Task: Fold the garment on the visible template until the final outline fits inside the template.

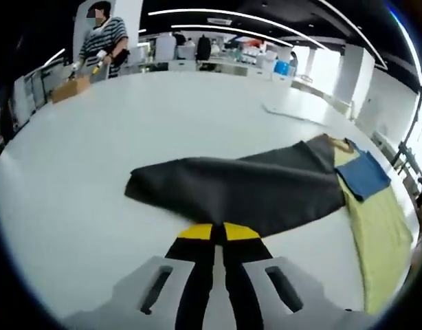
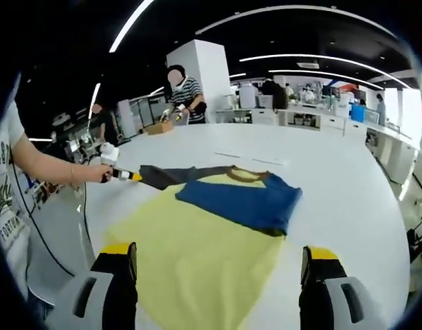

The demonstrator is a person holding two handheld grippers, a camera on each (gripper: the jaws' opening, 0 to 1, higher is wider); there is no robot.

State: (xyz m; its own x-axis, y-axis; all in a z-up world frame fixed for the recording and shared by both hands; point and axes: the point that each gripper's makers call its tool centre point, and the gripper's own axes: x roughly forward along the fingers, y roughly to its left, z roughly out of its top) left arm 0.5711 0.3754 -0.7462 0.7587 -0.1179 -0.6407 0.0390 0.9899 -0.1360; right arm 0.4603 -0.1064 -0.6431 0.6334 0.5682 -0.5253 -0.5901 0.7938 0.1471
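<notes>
The garment lies flat on the white table (image 1: 128, 130), with a yellow body (image 2: 197, 254), a blue sleeve (image 2: 242, 199) folded over its chest and a dark grey sleeve (image 1: 245, 185) stretched out sideways. My left gripper (image 1: 218, 232) has its yellow-tipped jaws pressed together on the near edge of the grey sleeve. In the right gripper view that left gripper (image 2: 125, 174) is held by a hand at the tip of the grey sleeve (image 2: 170, 175). My right gripper (image 2: 221, 265) hangs above the yellow hem with its jaws wide apart and nothing between them.
Faint pale lines (image 1: 290, 113) mark the table beyond the garment. A person in a striped shirt (image 2: 185, 93) stands at the far edge beside a cardboard box (image 1: 68, 88). Benches and shelves fill the background. The table edge (image 2: 396, 275) runs on the right.
</notes>
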